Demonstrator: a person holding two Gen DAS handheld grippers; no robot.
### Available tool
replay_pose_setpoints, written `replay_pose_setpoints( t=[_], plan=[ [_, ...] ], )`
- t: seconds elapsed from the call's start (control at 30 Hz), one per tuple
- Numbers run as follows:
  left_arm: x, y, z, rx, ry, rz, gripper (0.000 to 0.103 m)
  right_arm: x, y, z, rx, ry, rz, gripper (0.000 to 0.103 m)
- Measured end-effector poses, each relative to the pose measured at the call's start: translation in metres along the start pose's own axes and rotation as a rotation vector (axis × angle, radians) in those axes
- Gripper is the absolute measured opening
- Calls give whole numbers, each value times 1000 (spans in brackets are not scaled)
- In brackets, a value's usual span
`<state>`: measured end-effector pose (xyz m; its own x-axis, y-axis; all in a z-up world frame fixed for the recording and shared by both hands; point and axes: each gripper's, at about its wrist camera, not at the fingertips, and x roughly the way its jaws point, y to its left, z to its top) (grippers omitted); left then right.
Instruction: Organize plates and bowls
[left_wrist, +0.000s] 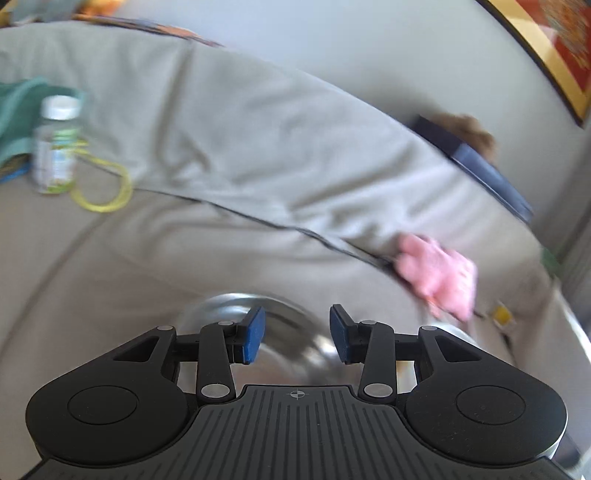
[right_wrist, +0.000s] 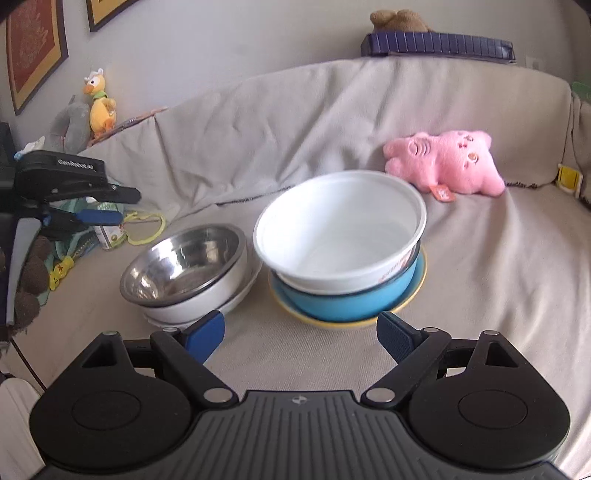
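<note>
Your right gripper (right_wrist: 300, 336) is spread wide, holding nothing, low in front of two stacks on the couch (right_wrist: 480, 277). At 12 o'clock a white bowl (right_wrist: 340, 236) sits tilted in a blue bowl (right_wrist: 343, 299) on a yellow plate (right_wrist: 332, 323). At 10 o'clock a steel bowl (right_wrist: 184, 262) rests in a white dish (right_wrist: 192, 308). Your left gripper (left_wrist: 297, 334) is also parted, empty, above that blurry steel bowl (left_wrist: 288, 332).

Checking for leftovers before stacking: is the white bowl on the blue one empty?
Empty: the right wrist view shows the white bowl with a bare, clean interior, sitting upright and slightly tilted in the blue bowl.
</note>
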<state>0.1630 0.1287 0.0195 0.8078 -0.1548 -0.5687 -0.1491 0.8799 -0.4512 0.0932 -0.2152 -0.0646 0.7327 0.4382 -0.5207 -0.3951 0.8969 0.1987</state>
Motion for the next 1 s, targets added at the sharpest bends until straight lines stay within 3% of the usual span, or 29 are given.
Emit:
replay_pose_setpoints(
  t=[0.1,0.17,0.23,0.4,0.67,0.83,1.0],
  plan=[
    [13,-40,-6,79,80,-100,42,-11,-26,26,68,-35,4,90],
    [19,-61,-14,119,115,-119,42,-11,-44,40,101,-48,-56,92],
    [30,-76,-21,146,153,-106,42,-3,-61,52,133,-41,-122,93],
    [56,-96,-44,185,187,-65,42,27,-84,66,200,76,-160,93],
    [64,-86,-58,171,230,-42,42,46,-71,70,92,141,-262,94],
    [67,-73,-64,74,266,-97,43,47,-73,77,148,122,-199,97],
    [76,-77,-75,74,292,-82,43,59,-77,73,215,128,-140,97]
  ],
)
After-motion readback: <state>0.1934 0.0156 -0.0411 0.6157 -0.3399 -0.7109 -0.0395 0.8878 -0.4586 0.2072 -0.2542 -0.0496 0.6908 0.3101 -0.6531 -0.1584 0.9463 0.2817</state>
